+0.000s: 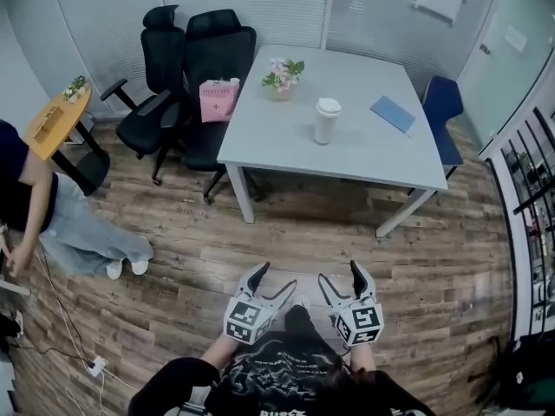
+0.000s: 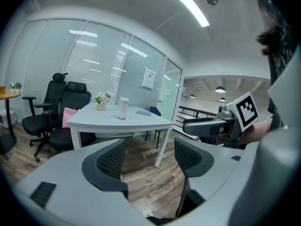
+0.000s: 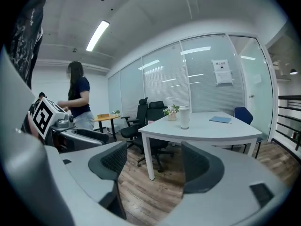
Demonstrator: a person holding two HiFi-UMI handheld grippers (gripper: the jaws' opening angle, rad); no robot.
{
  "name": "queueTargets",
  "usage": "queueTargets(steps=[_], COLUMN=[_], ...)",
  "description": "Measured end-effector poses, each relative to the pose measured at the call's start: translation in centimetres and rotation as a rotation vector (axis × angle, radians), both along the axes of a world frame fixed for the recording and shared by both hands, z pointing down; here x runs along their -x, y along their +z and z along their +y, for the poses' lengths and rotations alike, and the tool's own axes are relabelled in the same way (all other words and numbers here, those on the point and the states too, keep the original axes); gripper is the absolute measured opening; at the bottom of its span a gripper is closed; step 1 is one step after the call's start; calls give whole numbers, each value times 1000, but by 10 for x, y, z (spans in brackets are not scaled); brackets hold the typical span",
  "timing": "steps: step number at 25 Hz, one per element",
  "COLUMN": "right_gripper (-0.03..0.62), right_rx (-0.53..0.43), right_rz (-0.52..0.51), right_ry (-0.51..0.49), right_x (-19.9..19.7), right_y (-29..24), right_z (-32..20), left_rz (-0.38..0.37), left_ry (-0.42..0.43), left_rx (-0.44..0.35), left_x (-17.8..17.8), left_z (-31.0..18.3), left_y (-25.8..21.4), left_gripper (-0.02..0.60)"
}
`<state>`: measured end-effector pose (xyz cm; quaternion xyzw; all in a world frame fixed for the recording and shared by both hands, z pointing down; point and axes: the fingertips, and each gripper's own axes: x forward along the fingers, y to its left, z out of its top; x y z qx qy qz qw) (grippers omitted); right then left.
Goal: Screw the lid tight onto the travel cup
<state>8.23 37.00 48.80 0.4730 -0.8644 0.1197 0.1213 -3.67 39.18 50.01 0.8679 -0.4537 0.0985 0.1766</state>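
Observation:
A white travel cup (image 1: 327,120) with its lid on top stands upright near the middle of the white table (image 1: 364,159); the cup (image 2: 123,108) shows small in the left gripper view and the same cup (image 3: 184,117) in the right gripper view. My left gripper (image 1: 267,281) and right gripper (image 1: 337,281) are held close to the person's body over the wood floor, well short of the table. Both stand open with nothing between their jaws. The left gripper (image 2: 149,160) and the right gripper (image 3: 155,166) both point toward the table.
On the table are a flower pot (image 1: 282,78) and a blue notebook (image 1: 393,113). Two black office chairs (image 1: 186,76) with a pink bag (image 1: 218,100) stand at its left, a blue chair (image 1: 442,111) at its right. A person (image 1: 39,202) stands far left by a round wooden table (image 1: 56,120).

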Motion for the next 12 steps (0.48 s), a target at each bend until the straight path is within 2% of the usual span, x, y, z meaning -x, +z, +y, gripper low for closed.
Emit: queueTargets(steps=[7, 12], right_gripper=[354, 354], right_rx=[-8, -13], right_rz=[8, 25], right_ry=[-77, -139], right_x=[-26, -37], right_y=[-4, -1], right_z=[-107, -160], left_rz=[-11, -9], left_ry=[-51, -99], left_rx=[3, -1], left_x=[-38, -57], left_z=[-98, -149], left_y=[-3, 0], left_gripper=[334, 334])
